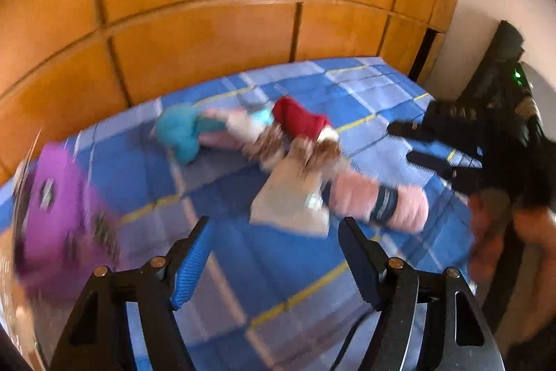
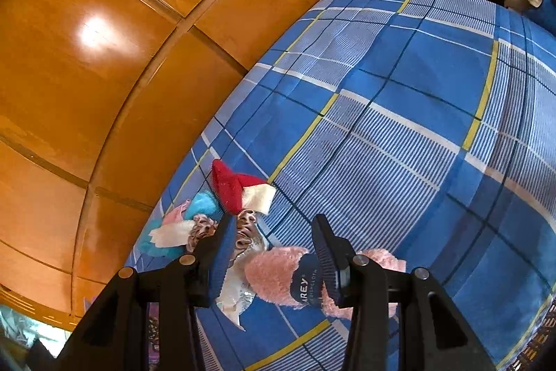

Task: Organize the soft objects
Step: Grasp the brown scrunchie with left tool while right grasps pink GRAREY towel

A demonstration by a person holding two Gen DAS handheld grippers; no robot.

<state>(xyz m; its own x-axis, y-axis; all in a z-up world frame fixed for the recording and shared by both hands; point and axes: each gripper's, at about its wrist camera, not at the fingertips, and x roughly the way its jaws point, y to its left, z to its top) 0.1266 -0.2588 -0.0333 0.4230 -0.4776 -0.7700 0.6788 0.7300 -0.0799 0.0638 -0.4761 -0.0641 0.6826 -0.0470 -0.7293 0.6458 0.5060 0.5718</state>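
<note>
Pointing steeply down over blue plaid sheet point(image 2: 399, 134), both grippers. Left gripper point(image 1: 274, 252) open, empty, view blurred. Right gripper point(image 2: 274, 252) jaws apart, straddling pink cloth roll point(image 2: 278, 280); contact unclear. Red hat point(image 2: 236, 186) beyond.

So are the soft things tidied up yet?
Not really. The red hat, blue fluffy thing and pink rolled cloth all lie loose on the checked blanket. The left gripper is open and empty. The right gripper is around the pink cloth.
</note>
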